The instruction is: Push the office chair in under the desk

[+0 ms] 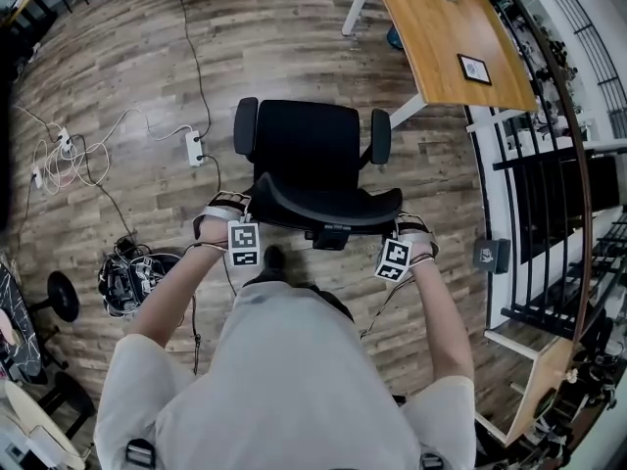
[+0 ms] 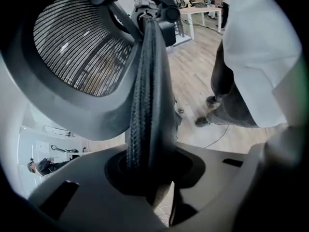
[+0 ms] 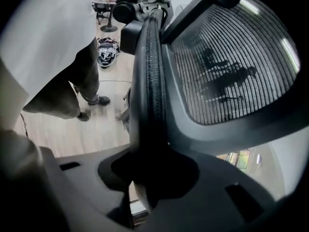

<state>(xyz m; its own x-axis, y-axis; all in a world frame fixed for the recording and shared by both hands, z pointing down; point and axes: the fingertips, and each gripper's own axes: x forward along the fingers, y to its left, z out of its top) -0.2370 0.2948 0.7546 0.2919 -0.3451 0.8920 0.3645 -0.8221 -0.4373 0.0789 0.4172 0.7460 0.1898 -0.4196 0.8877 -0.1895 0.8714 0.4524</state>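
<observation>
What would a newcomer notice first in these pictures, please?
The black office chair in the middle of the wooden floor draws the eye, with the left gripper and right gripper each clamped on the top rim of its backrest. The wooden desk stands apart at upper right, and a white power strip with loose cables lies on the floor left of the chair.

Right gripper (image 3: 145,180): grey plastic jaws clamped on black padded rim of office-chair backrest (image 3: 149,81), rim running upright through gap. Dark mesh back panel (image 3: 227,66) right of rim. At left: person's dark-trousered leg (image 3: 72,91), dark shoe (image 3: 99,100) on light wooden plank floor (image 3: 72,134).
</observation>
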